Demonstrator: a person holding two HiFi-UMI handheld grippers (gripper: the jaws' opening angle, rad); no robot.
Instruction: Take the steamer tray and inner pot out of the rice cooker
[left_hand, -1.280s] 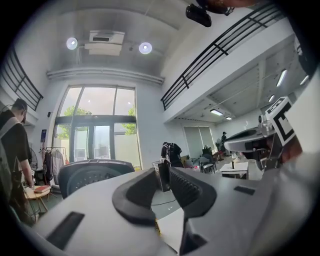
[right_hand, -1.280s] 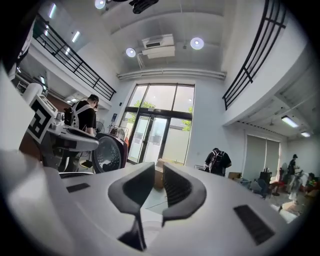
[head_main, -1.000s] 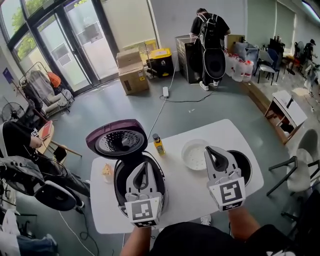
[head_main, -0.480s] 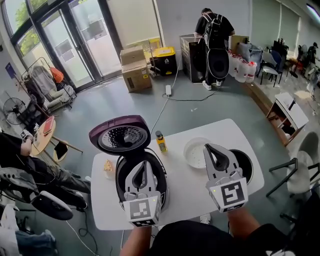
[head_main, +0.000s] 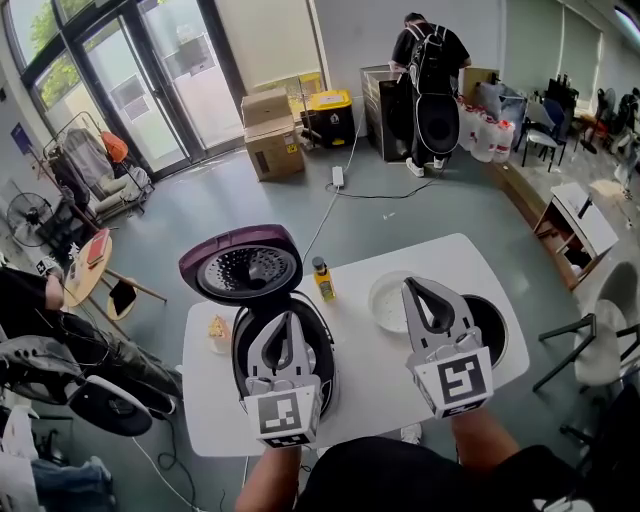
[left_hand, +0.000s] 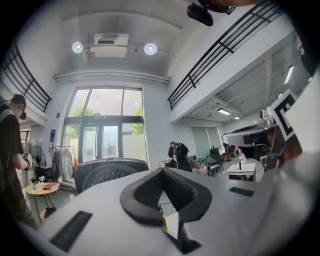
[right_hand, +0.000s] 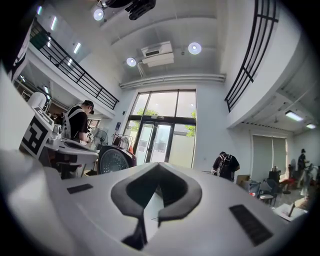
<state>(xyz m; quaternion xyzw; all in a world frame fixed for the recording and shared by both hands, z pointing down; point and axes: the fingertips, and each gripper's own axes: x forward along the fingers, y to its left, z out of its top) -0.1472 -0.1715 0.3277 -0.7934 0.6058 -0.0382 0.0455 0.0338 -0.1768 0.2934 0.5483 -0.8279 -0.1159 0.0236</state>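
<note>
The right gripper (head_main: 418, 290) has risen slightly. The left gripper (head_main: 288, 318) hovers over the open rice cooker (head_main: 238, 355), fingers shut and empty. The steamer tray (head_main: 383, 303) and inner pot (head_main: 490, 325) sit on the table (head_main: 370, 390), flanking the right gripper's fingers, which are shut and empty.

Tray (head_main: 385, 301) & pot (head_main: 493, 326) out, cooker (head_main: 243, 268) open

Grey glossy floor (head_main: 420, 215). Glass doors (head_main: 150, 80) far left, daylight thru them. Clothes rack (head_main: 85, 160) + fan (head_main: 22, 215) at left. Cardboard boxes (head_main: 270, 135) & yellow bin (head_main: 328, 115) far centre; person w/ backpack (head_main: 428, 70) just right of them. White table (head_main: 370, 370) near. Chair (head_main: 590, 345) right. Ceiling: round lights (left_hand: 77, 47), AC unit (left_hand: 111, 41); mezzanine railing (left_hand: 225, 50) on the side.
</note>
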